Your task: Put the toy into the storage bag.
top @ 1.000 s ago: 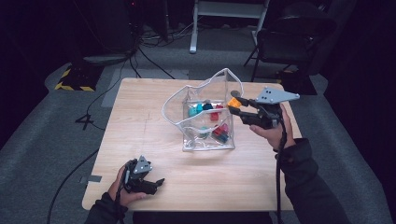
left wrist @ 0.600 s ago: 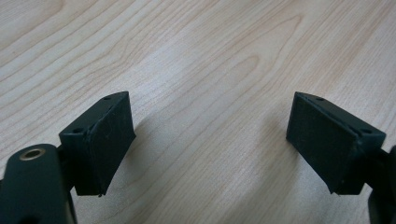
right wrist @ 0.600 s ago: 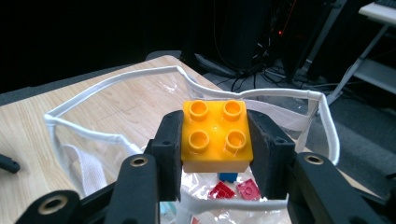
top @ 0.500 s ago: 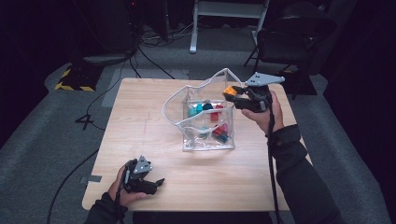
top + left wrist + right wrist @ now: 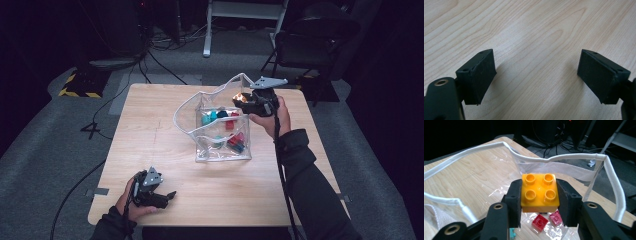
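Observation:
A clear plastic bag (image 5: pixel 220 150) with a white-trimmed rim (image 5: pixel 486 147) stands open at the middle of the wooden table (image 5: pixel 150 125). Several red and teal bricks (image 5: pixel 235 142) lie inside it. My right gripper (image 5: pixel 241 99) is shut on an orange four-stud brick (image 5: pixel 539 192), studs up, and holds it over the bag's right rim; red bricks (image 5: pixel 540 222) show below through the opening. My left gripper (image 5: pixel 167 196) rests near the table's front left edge. Its jaws (image 5: pixel 536 72) stand apart over bare wood with nothing between them.
A dark chair (image 5: pixel 310 45) and a white frame leg (image 5: pixel 207 30) stand beyond the table's far edge. Cables (image 5: pixel 100 115) run over the grey floor at the left. Each gripper's cable trails back along its forearm.
My right gripper has carried the orange brick leftward from beside the bag to over its right rim. The left gripper has stayed in place.

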Demonstrator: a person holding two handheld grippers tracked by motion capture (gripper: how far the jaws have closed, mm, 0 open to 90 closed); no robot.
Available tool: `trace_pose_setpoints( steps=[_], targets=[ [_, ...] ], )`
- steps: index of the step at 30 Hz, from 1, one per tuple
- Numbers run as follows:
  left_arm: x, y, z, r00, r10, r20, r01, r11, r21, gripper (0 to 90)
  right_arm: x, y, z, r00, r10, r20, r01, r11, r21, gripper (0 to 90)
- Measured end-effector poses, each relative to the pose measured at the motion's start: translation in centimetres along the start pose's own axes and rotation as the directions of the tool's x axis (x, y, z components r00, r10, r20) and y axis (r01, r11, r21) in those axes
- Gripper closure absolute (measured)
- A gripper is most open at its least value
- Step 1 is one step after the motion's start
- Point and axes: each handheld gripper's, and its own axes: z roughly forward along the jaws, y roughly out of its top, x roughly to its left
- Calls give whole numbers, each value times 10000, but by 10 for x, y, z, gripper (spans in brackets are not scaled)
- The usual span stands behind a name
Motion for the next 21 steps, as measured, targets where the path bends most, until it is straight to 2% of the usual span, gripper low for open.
trace_pose_setpoints(
  steps=[6, 14, 21],
  targets=[
    [0, 0, 0, 10000, -2, -2, 2, 10000, -1, 153, -1, -2, 5, 9997, 130, 203, -132, 9999, 98, 592],
    [0, 0, 0, 10000, -10, -2, 10, 10000, -8, 153, -5, -6, 6, 9988, 362, 320, -364, 9993, 67, 535],
    [0, 0, 0, 10000, -8, -2, 8, 10000, -3, 153, -3, -6, 4, 9991, 301, 301, -300, 9995, -7, 528]
  ],
)
